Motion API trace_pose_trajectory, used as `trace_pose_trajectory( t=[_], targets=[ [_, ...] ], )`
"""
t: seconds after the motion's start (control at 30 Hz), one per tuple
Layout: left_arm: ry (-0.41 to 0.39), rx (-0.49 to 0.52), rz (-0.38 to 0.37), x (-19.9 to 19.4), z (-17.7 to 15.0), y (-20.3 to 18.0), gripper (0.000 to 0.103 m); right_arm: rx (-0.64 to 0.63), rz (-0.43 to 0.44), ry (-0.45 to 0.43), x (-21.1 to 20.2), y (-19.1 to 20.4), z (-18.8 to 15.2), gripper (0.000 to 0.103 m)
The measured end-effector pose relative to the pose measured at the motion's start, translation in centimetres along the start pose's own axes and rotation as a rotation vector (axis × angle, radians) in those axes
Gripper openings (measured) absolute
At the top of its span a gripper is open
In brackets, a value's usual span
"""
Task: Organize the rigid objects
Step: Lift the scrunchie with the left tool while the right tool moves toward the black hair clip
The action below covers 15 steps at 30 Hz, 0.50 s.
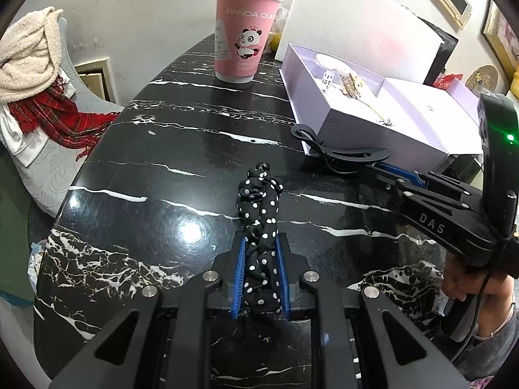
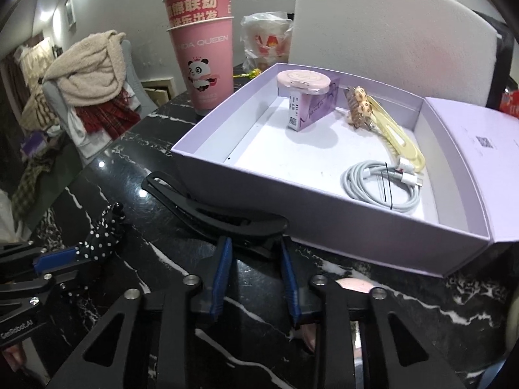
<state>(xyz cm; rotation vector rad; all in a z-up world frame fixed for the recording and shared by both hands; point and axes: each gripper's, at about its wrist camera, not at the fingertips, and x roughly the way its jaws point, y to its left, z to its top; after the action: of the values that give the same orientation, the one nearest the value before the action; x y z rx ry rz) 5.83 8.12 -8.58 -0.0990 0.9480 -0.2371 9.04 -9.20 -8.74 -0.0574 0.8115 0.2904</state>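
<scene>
- On the table [image 1: 136, 149], your left claw [image 1: 259, 249] pinches the scrunchie [image 1: 261, 214].
- Your right claw [image 2: 254, 253] is spread around the black clip's [image 2: 227, 217] near end, just beside the box [image 2: 292, 201].

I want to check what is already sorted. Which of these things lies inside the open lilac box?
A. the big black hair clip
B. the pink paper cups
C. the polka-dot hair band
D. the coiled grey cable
D: the coiled grey cable lies on the floor of the lilac box, while the black hair clip lies on the table outside it and the polka-dot hair band sits in the left tool.
</scene>
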Motion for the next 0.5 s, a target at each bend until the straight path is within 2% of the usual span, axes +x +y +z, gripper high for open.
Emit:
trace_pose_trajectory(
  t=[0.1, 0.3, 0.33, 0.37, 0.43, 0.5],
  targets=[
    [0.001, -0.001, 0.005, -0.1, -0.1, 0.0, 0.018, -0.005, 0.017, -0.010, -0.5, 0.1, -0.2, 0.014],
    [0.000, -0.003, 0.013, -0.3, -0.3, 0.0, 0.018, 0.022, 0.105, 0.001, -1.2, -0.1, -1.1, 0.014],
    [0.000, -0.004, 0.014, -0.3, -0.3, 0.0, 0.018, 0.029, 0.100, -0.011, -1.4, -0.2, -1.1, 0.021],
    [-0.001, -0.004, 0.014, -0.3, -0.3, 0.0, 0.018, 0.036, 0.092, -0.017, -1.5, -0.3, -1.1, 0.044],
    [-0.002, -0.004, 0.013, -0.3, -0.4, 0.1, 0.018, 0.060, 0.108, -0.040, -1.8, -0.6, -1.0, 0.070],
    [-0.002, -0.005, 0.013, -0.3, -0.4, 0.1, 0.018, 0.075, 0.120, -0.051, -1.9, -0.6, -0.8, 0.070]
  ],
)
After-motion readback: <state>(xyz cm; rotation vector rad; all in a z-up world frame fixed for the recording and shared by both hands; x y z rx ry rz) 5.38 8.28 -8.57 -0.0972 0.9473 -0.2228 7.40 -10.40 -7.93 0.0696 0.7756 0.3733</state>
